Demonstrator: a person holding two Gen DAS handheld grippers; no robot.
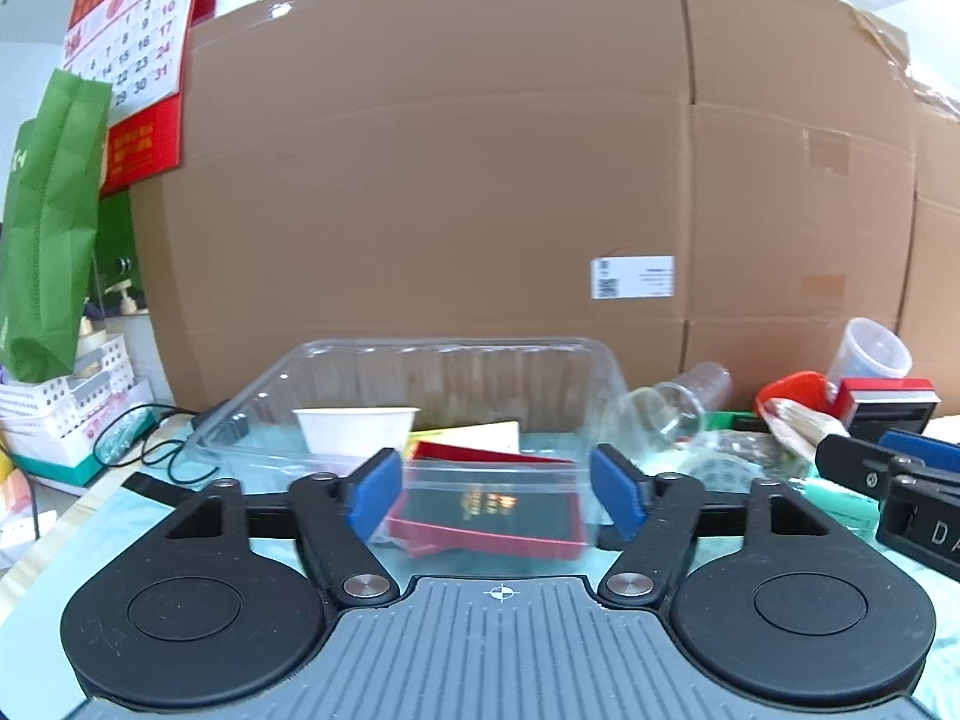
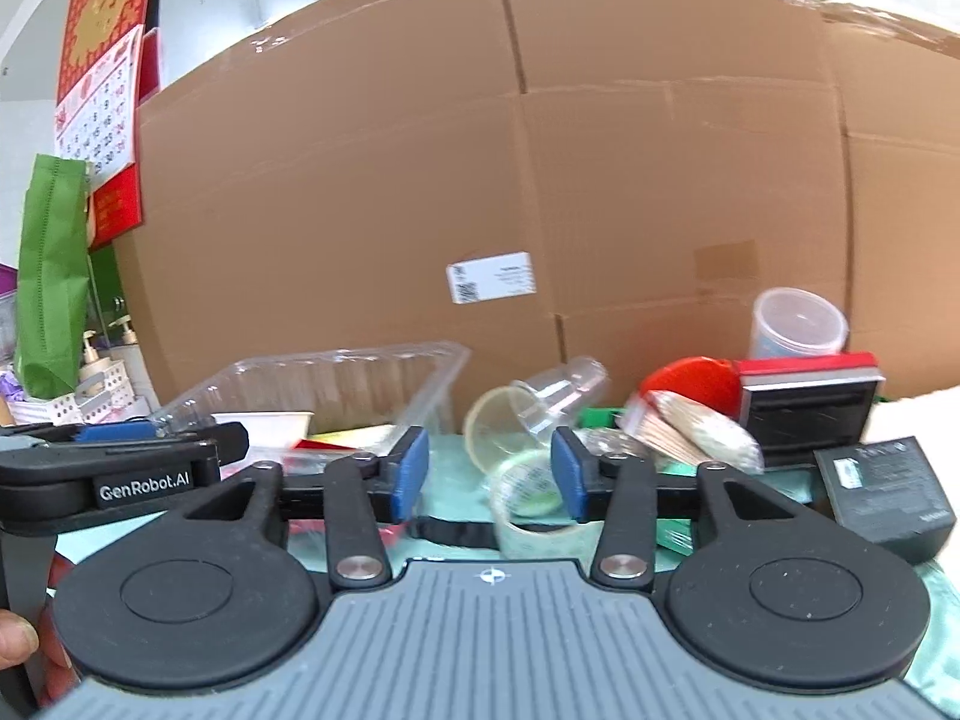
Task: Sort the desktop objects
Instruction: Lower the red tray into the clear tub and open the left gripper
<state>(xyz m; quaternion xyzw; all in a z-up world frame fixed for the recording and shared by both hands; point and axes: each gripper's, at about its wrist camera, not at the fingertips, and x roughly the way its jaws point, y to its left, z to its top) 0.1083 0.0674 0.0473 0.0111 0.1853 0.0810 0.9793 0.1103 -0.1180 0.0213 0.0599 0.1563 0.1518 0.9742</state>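
My left gripper (image 1: pixel 497 495) is open, its blue pads on either side of a small clear plastic box (image 1: pixel 489 489) that lies over a red tray with a dark inside (image 1: pixel 492 525); the pads do not touch it. A large clear plastic container (image 1: pixel 420 384) stands behind, with a white paper cup (image 1: pixel 357 429) in front of it. My right gripper (image 2: pixel 489 474) is open over a roll of clear tape (image 2: pixel 531 507), which sits just inside the right pad. A clear cup (image 2: pixel 534 405) lies on its side behind the tape.
A big cardboard box (image 1: pixel 480 180) walls off the back. At the right stand a red-topped stamp (image 2: pixel 807 405), a red lid (image 2: pixel 690 384), a bundle of sticks (image 2: pixel 690 429), a lidded tub (image 2: pixel 795 324) and a dark box (image 2: pixel 882 492). White baskets (image 1: pixel 66 408) and a green bag (image 1: pixel 51 222) stand left.
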